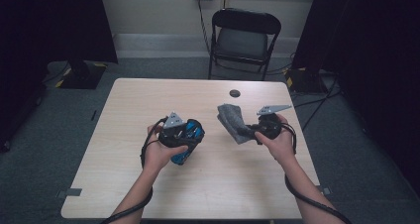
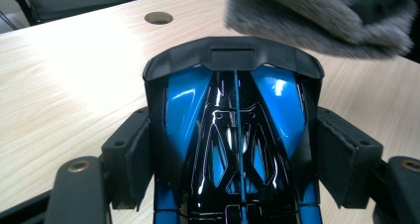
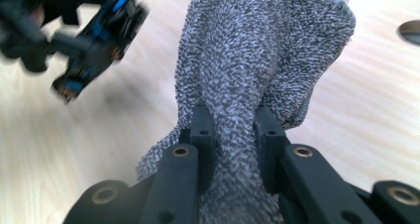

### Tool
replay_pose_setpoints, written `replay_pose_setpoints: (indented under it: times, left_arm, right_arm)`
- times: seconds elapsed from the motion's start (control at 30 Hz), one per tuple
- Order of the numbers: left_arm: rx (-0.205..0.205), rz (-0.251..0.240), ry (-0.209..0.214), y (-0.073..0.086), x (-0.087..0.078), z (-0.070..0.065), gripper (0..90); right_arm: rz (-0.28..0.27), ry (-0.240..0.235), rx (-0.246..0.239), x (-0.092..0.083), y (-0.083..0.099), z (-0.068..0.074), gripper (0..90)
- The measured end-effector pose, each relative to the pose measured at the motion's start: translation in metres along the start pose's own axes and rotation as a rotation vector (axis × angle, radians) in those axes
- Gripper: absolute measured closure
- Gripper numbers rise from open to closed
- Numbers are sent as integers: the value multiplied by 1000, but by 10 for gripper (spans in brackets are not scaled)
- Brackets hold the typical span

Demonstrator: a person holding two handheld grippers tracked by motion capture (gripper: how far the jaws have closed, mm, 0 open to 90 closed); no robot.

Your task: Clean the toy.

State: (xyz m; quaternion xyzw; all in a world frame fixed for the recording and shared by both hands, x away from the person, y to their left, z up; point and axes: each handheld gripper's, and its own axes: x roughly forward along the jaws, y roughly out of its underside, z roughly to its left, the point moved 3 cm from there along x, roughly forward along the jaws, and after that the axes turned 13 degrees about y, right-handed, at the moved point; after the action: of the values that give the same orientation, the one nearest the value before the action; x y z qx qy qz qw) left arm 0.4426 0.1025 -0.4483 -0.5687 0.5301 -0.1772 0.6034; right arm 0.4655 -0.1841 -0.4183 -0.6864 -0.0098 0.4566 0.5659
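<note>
Your left tongs [image 2: 233,149] hold a shiny blue and black toy car [image 2: 233,130]. The pads squeeze its two sides, and its black front end points away from you. From above, your left hand [image 1: 161,152] keeps the car just over the pale wooden counter [image 1: 148,100], near the middle.

Your right tongs [image 3: 233,135] pinch a fuzzy grey cloth [image 3: 267,50] tight. The cloth bunches between the pads and sticks up past them. From above, the cloth [image 1: 233,120] is just to the right of the car, and they are not touching. A small round hole [image 1: 235,92] sits in the counter behind the cloth.
</note>
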Motion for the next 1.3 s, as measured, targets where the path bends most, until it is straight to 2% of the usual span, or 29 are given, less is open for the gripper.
replay_pose_setpoints:
  times: [0.1,0.23,0.33,0.57,0.8,0.97,1.3]
  left_arm:
    - [4,2,6,0,1,-2,256]
    - [7,3,12,0,3,-5,256]
    - [8,5,22,0,4,-7,256]
    - [20,13,38,0,7,-12,256]
    - [23,18,54,0,11,-15,256]
    - [28,29,53,2,9,-13,256]
    - [16,24,50,1,7,-10,256]
  right_arm:
    - [2,12,2,5,-10,0,756]
    - [9,16,-13,15,-22,7,756]
    - [6,3,-11,22,-28,14,756]
    - [26,-26,-47,38,-39,31,755]
    - [43,-65,-84,49,-46,47,755]
    - [80,-111,-146,54,-47,58,754]
    - [65,-137,-154,51,-44,61,755]
